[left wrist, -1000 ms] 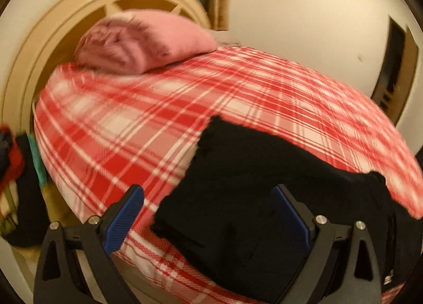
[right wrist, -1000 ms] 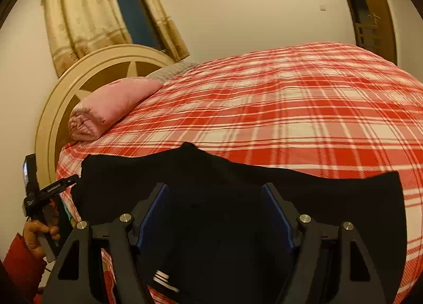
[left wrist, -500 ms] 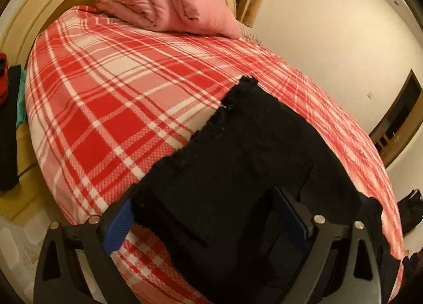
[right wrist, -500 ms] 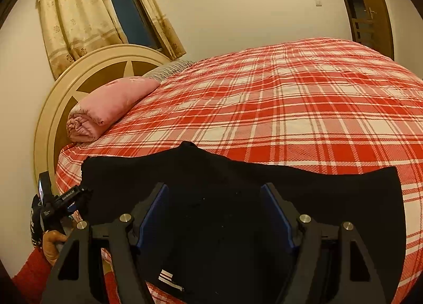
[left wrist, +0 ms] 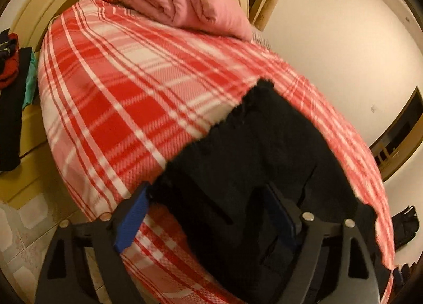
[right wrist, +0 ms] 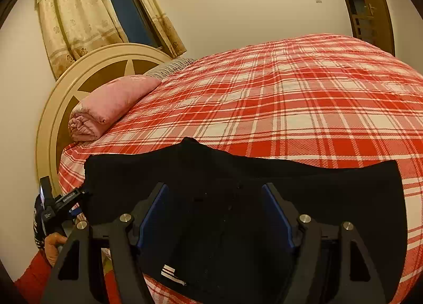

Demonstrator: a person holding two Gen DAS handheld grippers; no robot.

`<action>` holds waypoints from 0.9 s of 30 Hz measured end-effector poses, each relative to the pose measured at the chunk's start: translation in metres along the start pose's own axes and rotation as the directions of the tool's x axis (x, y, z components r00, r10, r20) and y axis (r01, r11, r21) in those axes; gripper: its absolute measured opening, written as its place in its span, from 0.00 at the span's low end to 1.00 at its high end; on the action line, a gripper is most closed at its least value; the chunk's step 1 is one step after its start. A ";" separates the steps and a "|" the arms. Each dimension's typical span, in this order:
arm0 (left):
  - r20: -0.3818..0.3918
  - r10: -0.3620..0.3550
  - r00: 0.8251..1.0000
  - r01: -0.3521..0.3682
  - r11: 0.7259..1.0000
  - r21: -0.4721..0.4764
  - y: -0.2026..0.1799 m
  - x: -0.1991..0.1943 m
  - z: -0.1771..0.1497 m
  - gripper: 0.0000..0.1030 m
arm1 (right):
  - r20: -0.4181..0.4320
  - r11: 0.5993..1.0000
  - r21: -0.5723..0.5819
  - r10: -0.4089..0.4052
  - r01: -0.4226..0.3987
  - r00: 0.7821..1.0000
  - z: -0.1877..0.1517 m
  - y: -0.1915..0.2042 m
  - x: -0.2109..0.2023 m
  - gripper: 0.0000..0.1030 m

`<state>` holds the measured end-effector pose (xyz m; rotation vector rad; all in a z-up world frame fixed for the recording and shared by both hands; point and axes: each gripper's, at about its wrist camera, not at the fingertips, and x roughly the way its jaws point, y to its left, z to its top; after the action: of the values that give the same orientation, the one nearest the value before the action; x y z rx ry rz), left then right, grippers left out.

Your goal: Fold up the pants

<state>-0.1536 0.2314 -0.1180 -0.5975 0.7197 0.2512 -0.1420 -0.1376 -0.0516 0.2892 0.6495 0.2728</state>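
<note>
pants (right wrist: 238, 198), black, lie flat on the near edge of the bed (right wrist: 304, 98) with red and white plaid cover, a small white striped label at their near hem in the right wrist view. left gripper (left wrist: 208, 211) fingers wide apart and have just been closing in; the frayed end of the pants (left wrist: 259, 150) lies between them, the left blue finger (left wrist: 132, 219) touching or just beside the frayed edge, the right finger over black cloth, cannot tell if it presses. no pinch on the cloth visible. left gripper tilts down toward the bed edge, view rolled so the bed runs diagonally. right gripper (right wrist: 215, 214) fingers also apart, both blue pads over the middle of the pants, not squeezing any fold; cannot tell whether the tips rest on the cloth. it points down at a shallow slant across the bed. in the right wrist view the left gripper (right wrist: 63, 201) shows at the left end of the pants, held by a hand (right wrist: 54, 246) with a red sleeve (right wrist: 31, 277). pink folded quilt (right wrist: 111, 103) lies at the round headboard (right wrist: 79, 76), well apart from the pants. curtains (right wrist: 76, 18) behind.
</note>
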 end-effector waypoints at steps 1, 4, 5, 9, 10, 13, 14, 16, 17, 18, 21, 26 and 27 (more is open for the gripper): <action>0.004 -0.001 1.000 0.001 1.000 -0.009 0.001 0.001 -0.001 0.85 | 0.000 1.000 0.002 -0.001 0.001 1.000 0.000 -0.001 0.000 0.72; 0.012 -0.008 1.000 0.008 1.000 -0.028 0.004 -0.003 -0.002 0.85 | -0.005 1.000 0.021 0.001 -0.001 1.000 0.000 -0.004 0.001 0.72; 0.010 -0.010 1.000 0.011 1.000 -0.030 0.005 -0.003 -0.002 0.85 | -0.007 1.000 0.025 0.002 -0.002 1.000 -0.001 -0.004 0.001 0.72; 0.036 -0.017 0.999 0.019 0.998 -0.064 0.006 -0.004 -0.001 0.60 | -0.006 0.999 0.029 -0.012 0.013 1.000 0.000 -0.006 0.002 0.72; 0.041 -0.029 0.999 0.032 0.997 -0.065 0.006 -0.006 0.001 0.47 | -0.005 0.999 0.034 -0.028 0.028 1.000 0.000 -0.008 0.001 0.72; 0.056 -0.062 0.997 0.063 0.998 -0.018 -0.006 -0.017 0.006 0.34 | 0.002 0.995 0.082 -0.058 0.058 0.998 0.002 -0.022 -0.003 0.72; 0.072 -0.064 0.995 0.064 0.998 0.011 -0.014 -0.022 0.007 0.32 | 0.005 0.993 0.097 -0.067 0.066 0.998 0.002 -0.028 -0.005 0.72; 0.102 -0.105 0.989 0.095 0.991 0.093 -0.034 -0.035 0.009 0.31 | 0.015 0.988 0.125 -0.099 0.096 0.995 0.001 -0.041 -0.012 0.72; 0.112 -0.135 0.984 0.118 0.982 0.144 -0.049 -0.044 0.011 0.30 | 0.019 0.985 0.135 -0.115 0.112 0.993 0.002 -0.047 -0.015 0.72; 0.121 -0.164 0.979 0.141 0.973 0.184 -0.060 -0.052 0.011 0.30 | 0.024 0.981 0.148 -0.132 0.127 0.991 0.002 -0.054 -0.020 0.72; 0.131 -0.284 0.950 0.228 0.915 0.333 -0.104 -0.077 0.010 0.30 | 0.041 0.970 0.175 -0.178 0.168 0.983 0.003 -0.074 -0.034 0.72; 0.038 -0.496 0.867 0.390 0.725 0.568 -0.196 -0.109 -0.023 0.29 | 0.063 0.951 0.209 -0.246 0.228 0.967 0.003 -0.104 -0.062 0.72; 0.005 -0.534 0.845 0.427 0.681 0.594 -0.214 -0.113 -0.034 0.29 | 0.068 0.946 0.219 -0.261 0.241 0.963 0.002 -0.111 -0.070 0.72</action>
<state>-0.1666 0.0371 0.0297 -0.1563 0.4004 -0.4084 -0.1767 -0.2640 -0.0493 0.4147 0.6134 -0.0553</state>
